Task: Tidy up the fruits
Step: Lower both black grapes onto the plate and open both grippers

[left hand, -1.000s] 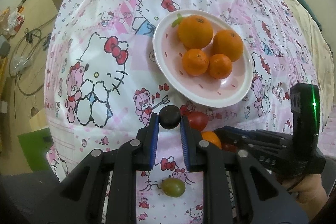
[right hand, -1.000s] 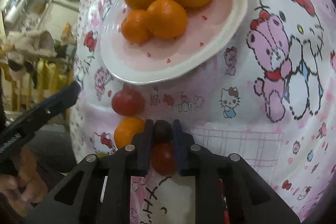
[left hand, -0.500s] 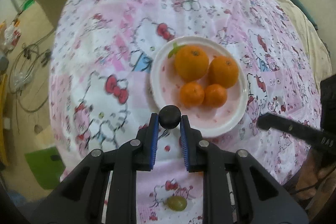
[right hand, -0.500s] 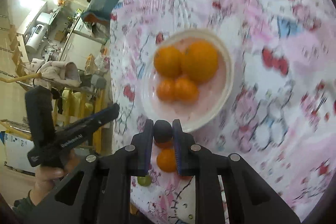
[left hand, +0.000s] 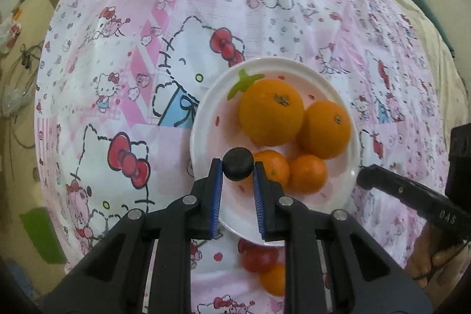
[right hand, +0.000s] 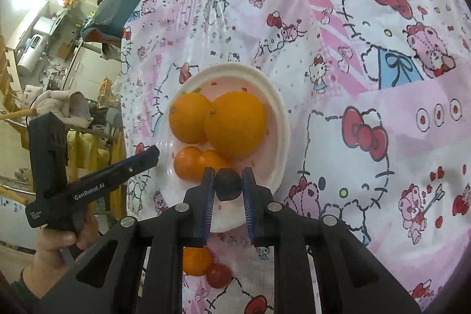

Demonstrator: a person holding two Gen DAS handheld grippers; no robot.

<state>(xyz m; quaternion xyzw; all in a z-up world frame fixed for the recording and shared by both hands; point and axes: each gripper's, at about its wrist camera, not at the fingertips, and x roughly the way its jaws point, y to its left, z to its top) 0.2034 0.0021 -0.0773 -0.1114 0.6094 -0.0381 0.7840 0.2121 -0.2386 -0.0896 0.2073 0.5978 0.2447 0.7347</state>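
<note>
A white and pink plate [left hand: 206, 96] on the patterned cloth holds two large oranges [left hand: 270, 111] and two small ones [left hand: 307, 172]. My left gripper [left hand: 238, 167] is shut on a dark round grape [left hand: 238, 159], hanging over the plate's near edge. My right gripper [right hand: 228, 180] is shut on a second dark grape [right hand: 228, 187], also above the near rim of the plate [right hand: 278, 108]. A red tomato [left hand: 259, 256] and a small orange [left hand: 273, 280] lie on the cloth just short of the plate, partly hidden by my fingers.
A pink and white cartoon-print cloth [left hand: 123, 84] covers the table. The right gripper's tip [left hand: 365, 175] enters the left wrist view beside the plate. In the right wrist view, a hand holds the left gripper [right hand: 153, 155] by the table's edge. Room clutter lies beyond that edge.
Both grippers, each still holding its grape, have moved from the loose fruit toward the plate. The green grape has left the left wrist view. The right wrist view has lifted and shows more table.
</note>
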